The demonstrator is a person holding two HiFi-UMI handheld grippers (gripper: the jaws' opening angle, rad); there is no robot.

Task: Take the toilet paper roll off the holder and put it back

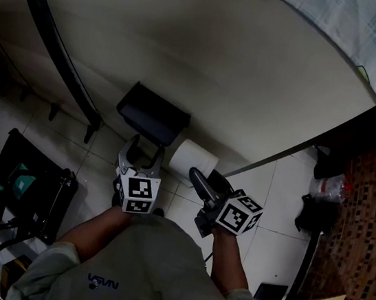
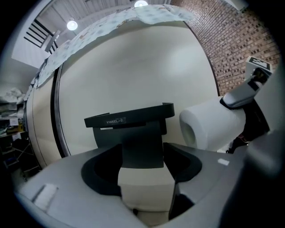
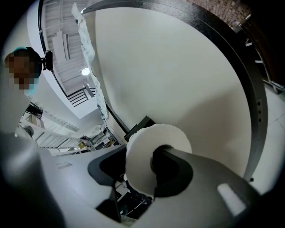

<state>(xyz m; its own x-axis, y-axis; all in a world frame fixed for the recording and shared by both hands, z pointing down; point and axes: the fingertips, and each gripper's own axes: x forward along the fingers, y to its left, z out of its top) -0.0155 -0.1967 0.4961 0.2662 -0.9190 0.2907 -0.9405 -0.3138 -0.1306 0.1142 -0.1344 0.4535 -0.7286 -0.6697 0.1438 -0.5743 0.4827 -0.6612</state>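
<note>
- Where the cream wall (image 1: 220, 67) fills the upper frame, the black holder (image 1: 153, 113) hangs at centre.
- Just right of it, the toilet paper roll (image 1: 193, 159) is grasped by the fingers of the right gripper (image 1: 204, 179), one inside its core.
- Fingers of the left gripper (image 1: 142, 152) stand released, empty.

Left gripper (image 1: 142, 153) gapes; right gripper (image 1: 208, 182) clamps the roll (image 1: 191, 155).
</note>
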